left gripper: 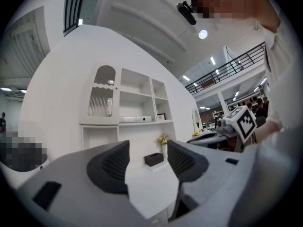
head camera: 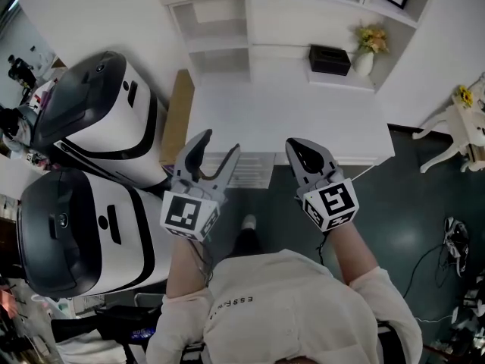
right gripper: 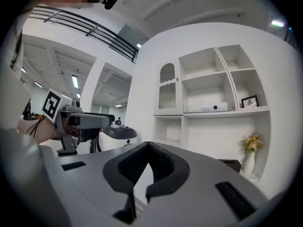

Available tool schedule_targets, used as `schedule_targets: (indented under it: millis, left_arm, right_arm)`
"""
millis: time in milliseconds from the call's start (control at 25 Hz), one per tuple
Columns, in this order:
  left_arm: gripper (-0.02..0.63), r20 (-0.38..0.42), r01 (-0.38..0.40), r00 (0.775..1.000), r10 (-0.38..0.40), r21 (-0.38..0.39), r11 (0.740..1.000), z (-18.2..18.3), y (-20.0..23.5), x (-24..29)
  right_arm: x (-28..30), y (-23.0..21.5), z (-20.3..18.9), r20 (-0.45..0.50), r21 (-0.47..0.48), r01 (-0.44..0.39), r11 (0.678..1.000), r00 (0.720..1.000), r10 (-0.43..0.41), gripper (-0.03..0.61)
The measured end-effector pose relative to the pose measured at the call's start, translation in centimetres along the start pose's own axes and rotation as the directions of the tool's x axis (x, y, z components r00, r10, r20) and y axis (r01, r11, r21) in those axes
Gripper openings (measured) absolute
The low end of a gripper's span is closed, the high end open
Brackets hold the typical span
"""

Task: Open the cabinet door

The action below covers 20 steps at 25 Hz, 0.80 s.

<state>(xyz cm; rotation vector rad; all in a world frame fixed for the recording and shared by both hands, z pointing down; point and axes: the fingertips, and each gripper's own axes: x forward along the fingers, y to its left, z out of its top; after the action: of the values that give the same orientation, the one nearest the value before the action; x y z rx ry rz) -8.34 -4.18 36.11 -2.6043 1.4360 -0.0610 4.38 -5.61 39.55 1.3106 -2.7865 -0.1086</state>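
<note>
Left gripper (head camera: 220,144) jaws spread, nothing between them — right gripper (head camera: 294,147) jaws pressed together, empty. The cabinet door (left gripper: 101,93) sits shut at the white shelf unit's (right gripper: 226,129) upper left, well apart from both

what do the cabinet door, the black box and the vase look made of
The cabinet door: white painted wood or board, matte, with a ribbed, likely glass, arched panel. The black box: dark matte, possibly leatherette or plastic; too small to tell. The vase: smooth white, probably ceramic.
</note>
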Motion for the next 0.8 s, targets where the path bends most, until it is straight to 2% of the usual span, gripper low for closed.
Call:
schedule_targets:
  millis: [480, 800]
  left_arm:
    - [0.232, 0.016, 0.080, 0.997, -0.080, 0.029, 0.996, -0.8, 14.3, 11.3]
    - [0.232, 0.060, 0.088, 0.994, -0.093, 0.083, 0.993, 0.9, 18.1, 19.1]
  right_arm:
    - [16.8, -6.5, 1.9, 0.015, -0.011, 0.057, 0.998, 0.998, -0.056, 0.011]
    - [22.8, -12.0, 3.7, 0.041, -0.029, 0.057, 0.998, 0.998, -0.056, 0.011]
